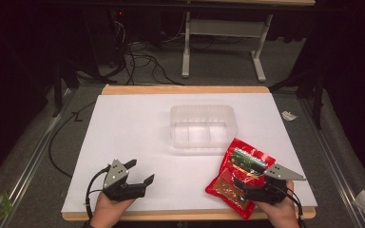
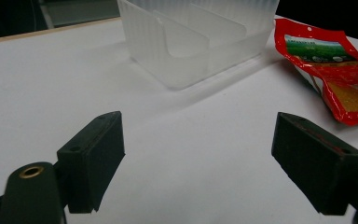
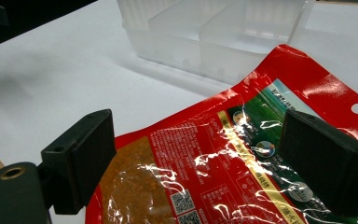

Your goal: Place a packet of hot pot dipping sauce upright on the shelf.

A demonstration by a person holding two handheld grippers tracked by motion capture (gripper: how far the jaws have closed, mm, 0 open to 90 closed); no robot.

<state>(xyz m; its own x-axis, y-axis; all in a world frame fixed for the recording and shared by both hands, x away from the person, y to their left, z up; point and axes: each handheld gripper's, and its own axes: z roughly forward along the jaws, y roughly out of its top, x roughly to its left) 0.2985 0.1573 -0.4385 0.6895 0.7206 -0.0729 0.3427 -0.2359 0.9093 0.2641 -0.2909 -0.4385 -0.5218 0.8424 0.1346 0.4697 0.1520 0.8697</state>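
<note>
Just beside clear divided tray point(image 1: 203, 127), red pouch point(image 1: 240, 175)

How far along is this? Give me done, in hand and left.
Done: nothing that shows; the clear tub holds nothing and the red packet lies flat on the white table beside it.
In hand: the right gripper hangs over the packet, jaws open, not gripping. The left gripper is open over bare table.
Left: probably gripping the packet and putting it in the tub.

Bright white table point(image 1: 138, 142), dark surroundings, glare on the red packet point(image 3: 242, 154).
</note>
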